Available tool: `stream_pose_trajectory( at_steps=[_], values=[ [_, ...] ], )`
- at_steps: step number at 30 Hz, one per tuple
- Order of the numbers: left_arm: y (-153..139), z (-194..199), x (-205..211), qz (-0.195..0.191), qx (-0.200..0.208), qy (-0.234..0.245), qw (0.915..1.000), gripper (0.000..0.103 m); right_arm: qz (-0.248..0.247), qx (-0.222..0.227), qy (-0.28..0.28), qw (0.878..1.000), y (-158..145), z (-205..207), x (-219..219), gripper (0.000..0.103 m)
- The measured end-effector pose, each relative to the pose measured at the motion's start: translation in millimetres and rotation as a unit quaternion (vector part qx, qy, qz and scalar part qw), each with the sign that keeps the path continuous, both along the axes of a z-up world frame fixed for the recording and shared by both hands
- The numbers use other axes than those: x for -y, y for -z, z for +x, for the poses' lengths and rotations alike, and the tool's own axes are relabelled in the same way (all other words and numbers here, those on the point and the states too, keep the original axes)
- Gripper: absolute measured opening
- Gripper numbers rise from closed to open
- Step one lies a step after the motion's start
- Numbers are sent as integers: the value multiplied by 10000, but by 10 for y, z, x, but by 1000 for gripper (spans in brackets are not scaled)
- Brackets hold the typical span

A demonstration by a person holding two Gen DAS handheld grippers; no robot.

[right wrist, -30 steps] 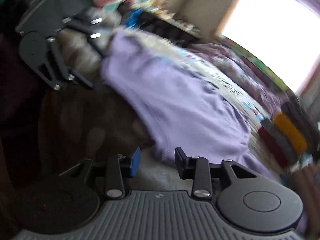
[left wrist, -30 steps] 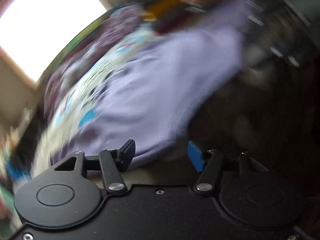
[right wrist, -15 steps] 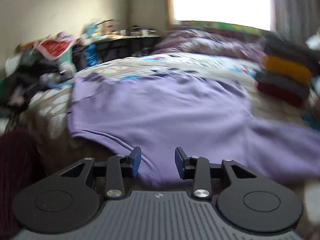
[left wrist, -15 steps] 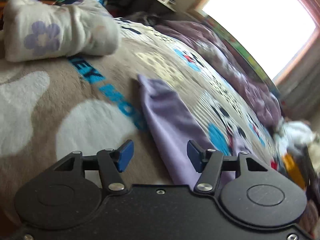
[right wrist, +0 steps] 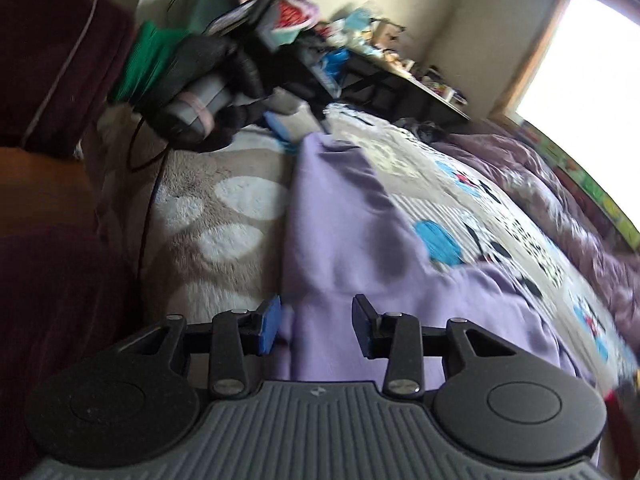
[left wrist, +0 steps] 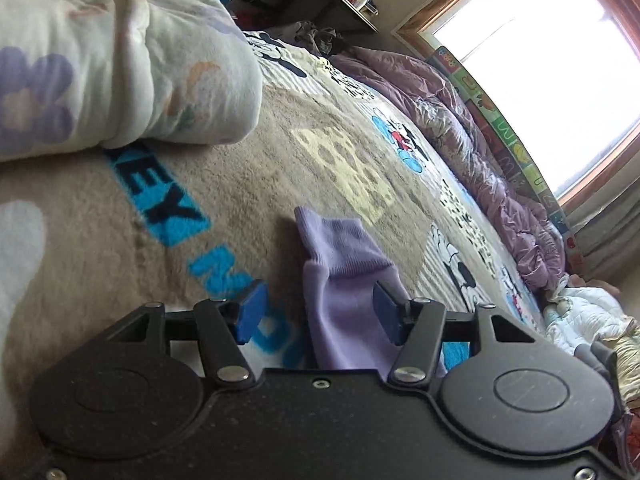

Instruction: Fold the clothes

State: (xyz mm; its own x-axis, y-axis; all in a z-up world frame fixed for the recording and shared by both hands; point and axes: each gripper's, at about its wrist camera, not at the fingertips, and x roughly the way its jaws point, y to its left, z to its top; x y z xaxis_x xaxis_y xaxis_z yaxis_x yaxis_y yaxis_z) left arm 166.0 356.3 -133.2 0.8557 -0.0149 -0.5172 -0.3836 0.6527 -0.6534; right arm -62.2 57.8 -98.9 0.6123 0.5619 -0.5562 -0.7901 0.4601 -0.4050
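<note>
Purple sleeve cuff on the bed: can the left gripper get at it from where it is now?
Probably yes. The purple sleeve cuff lies flat on the blanket, just ahead of the left gripper, whose jaws stand apart with nothing in between blocking.

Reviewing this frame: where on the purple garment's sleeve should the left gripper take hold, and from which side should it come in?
Probably at the ribbed cuff ending the purple sleeve. It lies flat on the blanket, pointing away from the left gripper, whose open jaws straddle the sleeve further back. Coming in low along the sleeve and pinching the cuff's raised edge across its width looks most secure: doubled fabric there.
</note>
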Motion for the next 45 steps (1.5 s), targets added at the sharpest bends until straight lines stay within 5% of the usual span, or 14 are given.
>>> stream_pose_trajectory(
  at_steps=[9, 13, 17, 21, 24, 28, 31, 37, 42, 45],
  values=[
    [57, 153, -130, -217, 63, 83, 9997, 52, -438, 249, 35, 9987, 143, 43, -372, 50],
    [78, 202, -168, -223, -53, 144, 9996, 10, -234, -77, 196, 9995, 116, 154, -318, 37],
    [-15, 82, -210, -202, 351, 280, 9988, 9, 103, -469, 245, 9985, 67, 215, -219, 21],
    [-241, -143, -329, -126, 757, 197, 9969, 8, 419, -373, 108, 9984, -22, 132, -98, 18],
    [-236, -220, -385, -4, 675, 130, 9976, 8, 475, -390, -2, 9981, -25, 91, -39, 19],
    [128, -179, -460, 18, 0, -82, 10000, 10, 309, -484, -95, 9983, 121, 59, -62, 20],
    [219, -205, -485, -24, -30, -115, 9999, 17, 231, -337, -102, 9991, 174, -7, -97, 25],
    [-225, -430, -179, 1357, 58, -270, 9904, 30, 404, -175, -191, 9988, 132, -138, -34, 39],
    [-387, -216, 255, 2000, 254, 642, 9774, 30, 640, -176, -31, 9978, 112, -66, 10, 40],
    [-348, 147, 403, 2335, -45, 990, 9673, 30, 633, -444, -33, 9970, 164, -13, -19, 45]
  ],
)
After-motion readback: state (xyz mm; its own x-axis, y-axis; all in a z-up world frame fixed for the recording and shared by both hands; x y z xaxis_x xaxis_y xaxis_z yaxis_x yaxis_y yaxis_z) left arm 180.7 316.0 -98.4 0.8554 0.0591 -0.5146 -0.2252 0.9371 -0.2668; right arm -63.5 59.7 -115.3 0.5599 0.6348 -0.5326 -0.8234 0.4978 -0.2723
